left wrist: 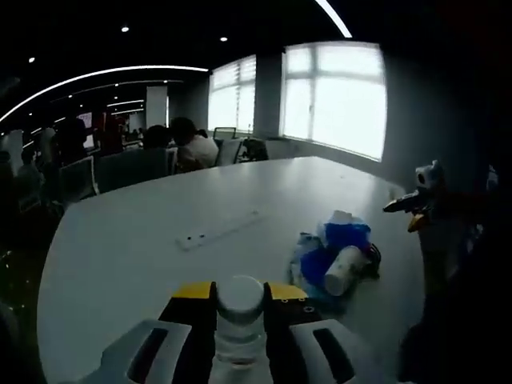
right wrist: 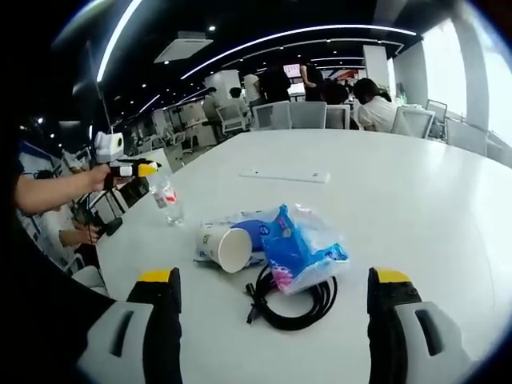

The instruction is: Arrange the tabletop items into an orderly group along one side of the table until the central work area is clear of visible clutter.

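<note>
White and wide, the worktop [right wrist: 416,200] held a small heap near its edge. A paper cup [right wrist: 228,246] lay on its side there, touching a blue and white plastic bag [right wrist: 300,244]. A black cable [right wrist: 292,308] lay coiled just under the bag. Farther back lay a flat white strip [right wrist: 286,175].

The left gripper [left wrist: 240,308] had its fingers clamped on a clear bottle [left wrist: 240,300] with a white cap. In the right gripper view that bottle [right wrist: 166,196] hung from the left gripper [right wrist: 132,169], to the left of the heap.

The right gripper [right wrist: 272,300] had its fingers wide apart, holding nothing, with the cable and cup between them. In the left gripper view it [left wrist: 412,210] showed off to the right, past the heap.

People sat at desks far behind.
</note>
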Tool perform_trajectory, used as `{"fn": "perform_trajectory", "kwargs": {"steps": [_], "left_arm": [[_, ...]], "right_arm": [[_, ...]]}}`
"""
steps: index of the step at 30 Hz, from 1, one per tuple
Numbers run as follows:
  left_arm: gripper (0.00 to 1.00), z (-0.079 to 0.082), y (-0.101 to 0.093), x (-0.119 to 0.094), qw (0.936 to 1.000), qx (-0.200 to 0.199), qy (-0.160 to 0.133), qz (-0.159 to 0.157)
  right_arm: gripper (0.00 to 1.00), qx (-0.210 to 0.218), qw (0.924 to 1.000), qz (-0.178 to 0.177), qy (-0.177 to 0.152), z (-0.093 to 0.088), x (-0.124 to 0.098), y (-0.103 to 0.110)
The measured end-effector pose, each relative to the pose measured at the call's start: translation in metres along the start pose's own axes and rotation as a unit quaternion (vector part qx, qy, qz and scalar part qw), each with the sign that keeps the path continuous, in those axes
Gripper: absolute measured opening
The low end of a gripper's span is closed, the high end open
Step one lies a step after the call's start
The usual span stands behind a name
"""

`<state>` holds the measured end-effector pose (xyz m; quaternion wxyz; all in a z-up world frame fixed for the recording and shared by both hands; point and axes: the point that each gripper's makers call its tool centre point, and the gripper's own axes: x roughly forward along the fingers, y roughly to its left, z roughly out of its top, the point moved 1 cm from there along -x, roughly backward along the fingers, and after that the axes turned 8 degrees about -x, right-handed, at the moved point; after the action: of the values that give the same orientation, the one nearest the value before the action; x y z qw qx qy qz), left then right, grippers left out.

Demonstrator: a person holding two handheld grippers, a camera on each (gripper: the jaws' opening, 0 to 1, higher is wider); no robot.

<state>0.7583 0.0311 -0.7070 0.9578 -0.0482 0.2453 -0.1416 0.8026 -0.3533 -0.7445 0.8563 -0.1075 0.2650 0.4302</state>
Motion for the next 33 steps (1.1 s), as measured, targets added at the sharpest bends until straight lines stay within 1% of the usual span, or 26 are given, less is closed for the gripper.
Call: {"fn": "perform_trajectory", "kwargs": {"steps": [3,7,8,9,12,15,17,21,24,25,26,27,29,33], "left_arm": [[0.19,0.004,-0.002,-0.002,0.9999,-0.012,-0.004,0.004],[0.19,0.01,0.0,-0.004,0.9998,-0.014,-0.005,0.014],[0.19,0.011,0.004,-0.004,0.9994,-0.021,-0.007,0.026],[0.19,0.012,0.005,-0.005,0.9992,-0.026,-0.008,0.029],[0.19,0.018,0.01,-0.008,0.998,-0.038,-0.007,0.05],[0.19,0.018,0.018,-0.009,0.9959,-0.053,-0.005,0.073],[0.19,0.017,0.026,-0.01,0.9932,-0.065,-0.003,0.097],[0.19,0.016,0.033,-0.011,0.9895,-0.07,0.001,0.127],[0.19,0.013,0.039,-0.013,0.9836,-0.086,0.002,0.159],[0.19,0.013,0.04,-0.013,0.9829,-0.089,0.0,0.161],[0.19,0.012,0.042,-0.013,0.9804,-0.097,-0.001,0.172],[0.19,0.012,0.042,-0.013,0.9797,-0.097,0.001,0.175],[0.19,0.01,0.043,-0.015,0.9753,-0.107,0.001,0.193],[0.19,0.009,0.043,-0.015,0.9693,-0.119,0.001,0.215]], "right_arm": [[0.93,0.001,1.0,0.001,0.0,-0.002,-0.001,-0.001],[0.93,0.001,1.0,0.002,-0.001,-0.002,-0.001,0.0],[0.93,0.0,1.0,0.003,-0.001,-0.002,-0.001,0.0],[0.93,0.0,1.0,0.003,-0.001,-0.002,-0.001,0.0],[0.93,0.001,1.0,0.004,-0.003,-0.002,-0.001,0.0],[0.93,0.001,1.0,0.005,-0.004,-0.002,-0.001,0.0],[0.93,-0.001,1.0,0.005,-0.006,-0.001,-0.001,0.0],[0.93,-0.002,0.9999,0.007,-0.012,0.004,-0.001,0.001],[0.93,-0.004,0.9999,0.008,-0.013,0.004,-0.001,0.002],[0.93,-0.004,0.9999,0.009,-0.013,0.004,-0.001,0.002],[0.93,-0.003,0.9999,0.01,-0.013,0.004,-0.001,0.002],[0.93,-0.003,0.9999,0.01,-0.013,0.003,-0.001,0.003],[0.93,-0.004,0.9998,0.012,-0.013,0.002,0.0,0.003],[0.93,-0.005,0.9998,0.014,-0.014,0.002,0.0,0.005]]}}
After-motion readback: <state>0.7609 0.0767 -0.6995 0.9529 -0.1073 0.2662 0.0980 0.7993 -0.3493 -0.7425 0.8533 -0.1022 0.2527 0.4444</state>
